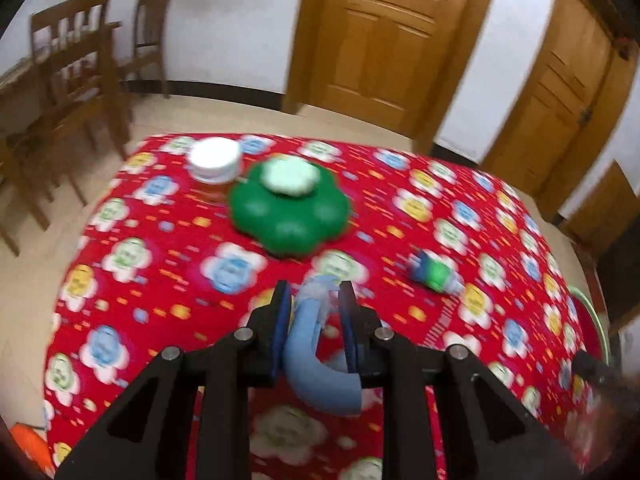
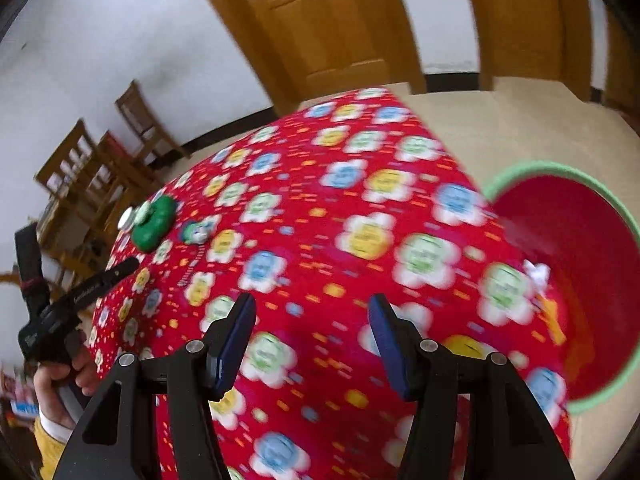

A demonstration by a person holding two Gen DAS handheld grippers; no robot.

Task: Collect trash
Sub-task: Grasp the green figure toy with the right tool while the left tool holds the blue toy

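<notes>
A green flower-shaped box (image 1: 290,210) beside a white-lidded jar (image 1: 215,164) on a red floral tablecloth (image 1: 160,280); wooden chairs (image 1: 76,72) and doors (image 1: 384,40) behind.

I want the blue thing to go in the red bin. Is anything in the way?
Nothing visible is. The left tool grips the blue wrapper; the red bin stands open beside the table edge, with only bare tablecloth between.

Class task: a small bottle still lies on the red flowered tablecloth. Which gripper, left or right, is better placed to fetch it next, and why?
Probably right: the right gripper is open and empty, while the left gripper is shut on a blue wrapper. The bottle lies untouched.
</notes>
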